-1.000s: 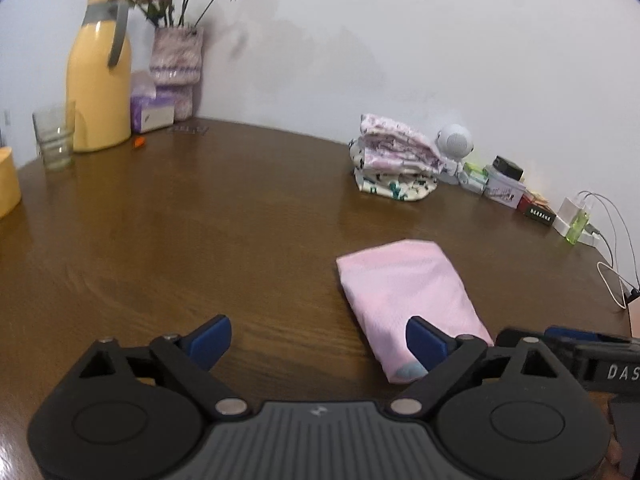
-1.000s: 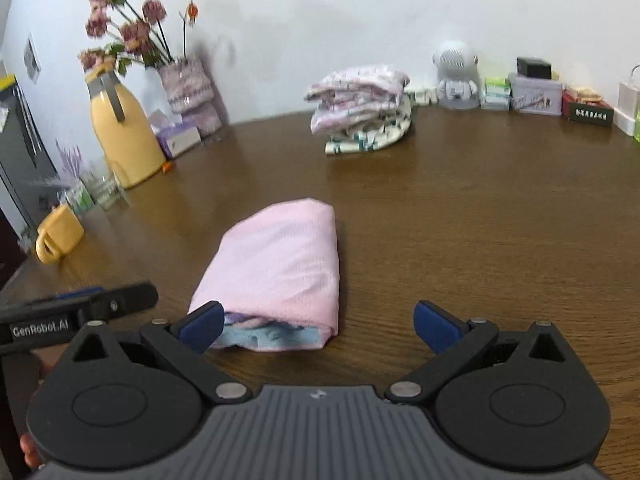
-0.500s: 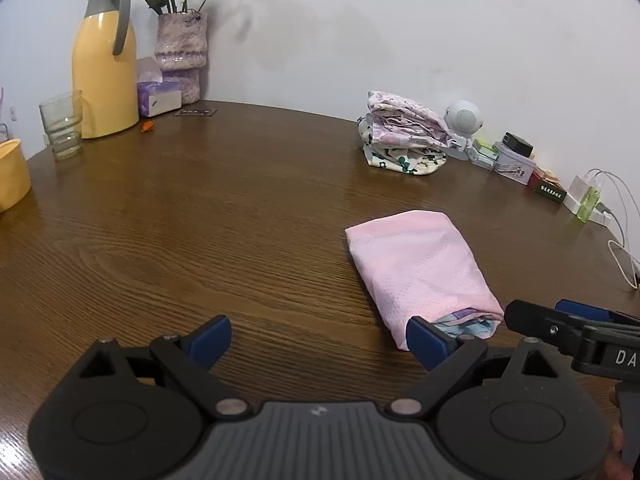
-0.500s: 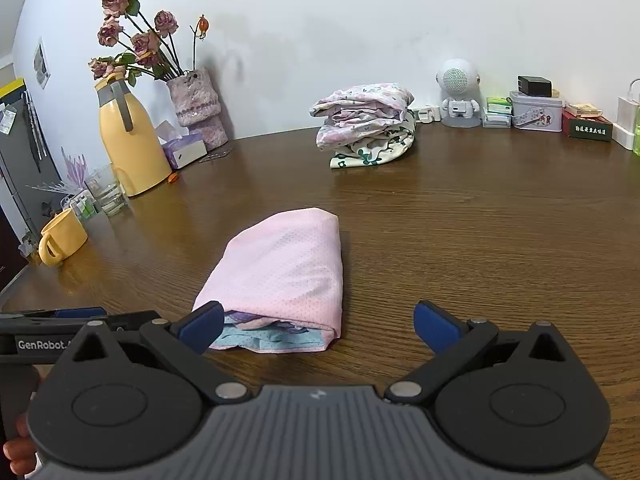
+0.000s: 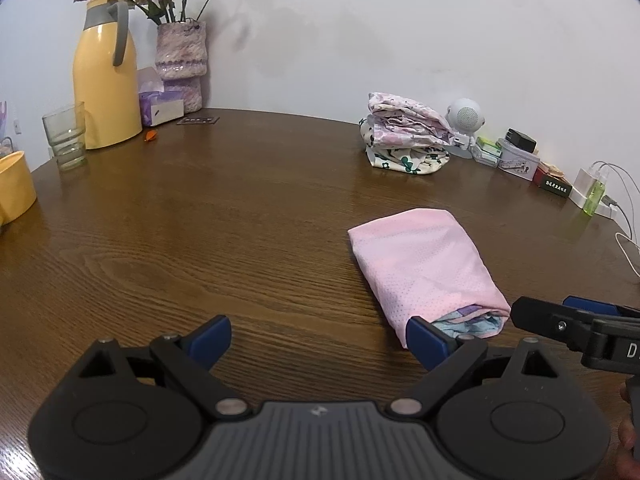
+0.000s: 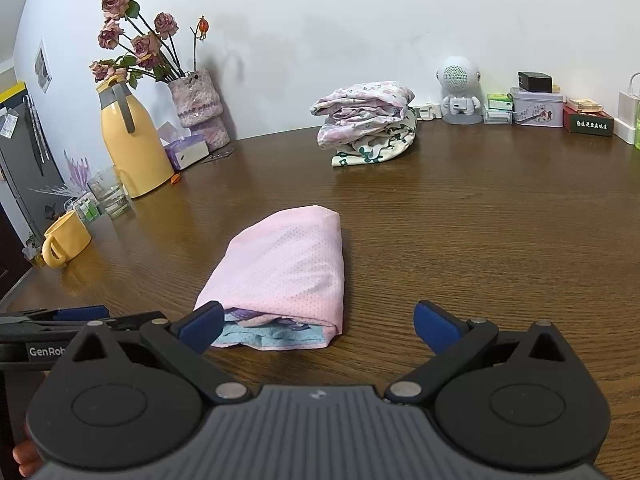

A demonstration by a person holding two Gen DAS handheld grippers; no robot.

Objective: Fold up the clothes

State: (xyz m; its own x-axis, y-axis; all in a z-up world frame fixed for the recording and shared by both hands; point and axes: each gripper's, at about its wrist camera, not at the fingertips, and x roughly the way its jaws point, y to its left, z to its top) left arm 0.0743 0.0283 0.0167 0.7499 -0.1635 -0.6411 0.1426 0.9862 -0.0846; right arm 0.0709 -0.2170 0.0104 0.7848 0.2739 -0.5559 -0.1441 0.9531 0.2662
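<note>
A folded pink garment [image 6: 286, 272] lies on the brown wooden table [image 6: 480, 220]. The left tongs [image 5: 320, 338] and right tongs [image 6: 318, 322] are both spread wide and empty, just before its near end.

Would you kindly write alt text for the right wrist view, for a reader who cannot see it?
A folded pink garment lies on a brown wooden table just ahead of the open right gripper, which holds nothing. A stack of folded floral clothes sits by the far wall, with a yellow jug and a vase of roses at left.
</note>
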